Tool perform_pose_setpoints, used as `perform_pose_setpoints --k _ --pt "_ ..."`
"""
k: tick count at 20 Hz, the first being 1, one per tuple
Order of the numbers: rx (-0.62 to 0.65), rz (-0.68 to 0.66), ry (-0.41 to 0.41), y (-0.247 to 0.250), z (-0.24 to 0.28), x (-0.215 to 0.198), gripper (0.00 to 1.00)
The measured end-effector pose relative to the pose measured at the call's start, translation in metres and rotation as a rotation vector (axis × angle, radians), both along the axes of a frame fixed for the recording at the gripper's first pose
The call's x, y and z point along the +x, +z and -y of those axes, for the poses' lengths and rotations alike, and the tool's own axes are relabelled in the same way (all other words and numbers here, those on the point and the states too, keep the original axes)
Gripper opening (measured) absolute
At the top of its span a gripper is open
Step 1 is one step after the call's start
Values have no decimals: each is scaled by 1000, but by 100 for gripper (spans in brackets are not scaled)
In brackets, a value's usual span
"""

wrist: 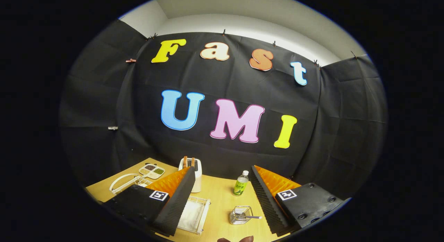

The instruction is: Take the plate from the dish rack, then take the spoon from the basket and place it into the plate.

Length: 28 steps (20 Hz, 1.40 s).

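Our jaws stand wide and hold nothing above the bench (222, 197). The dish rack (194, 214) lies just ahead of the left finger; we judge we should descend squarely. The spoon (250, 217) waits in its basket (240, 215) between the fingers.

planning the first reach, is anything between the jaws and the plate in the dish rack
Nothing visible does. The gripper is open; the plate stands in the dish rack beyond one finger, the toaster off to its side.
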<state>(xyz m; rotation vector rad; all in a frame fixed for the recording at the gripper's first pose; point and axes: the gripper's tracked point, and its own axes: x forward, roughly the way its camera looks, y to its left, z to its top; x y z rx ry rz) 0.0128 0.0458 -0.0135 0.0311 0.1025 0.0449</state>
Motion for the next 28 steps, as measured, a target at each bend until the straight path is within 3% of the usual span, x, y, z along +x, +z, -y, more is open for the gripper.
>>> perform_pose_setpoints --k 8,15,18,21,23,25,28 --pt "85 -356 125 -69 -89 45 98" --pt "149 -678 119 -162 -156 72 92" --pt "130 -773 93 -202 -174 76 78" --pt "91 -844 40 -233 -181 78 70" --pt "75 -871 2 -246 -183 79 57" --pt "55 -886 -41 -248 -178 77 37" --pt "58 -886 -66 -241 -179 78 28"
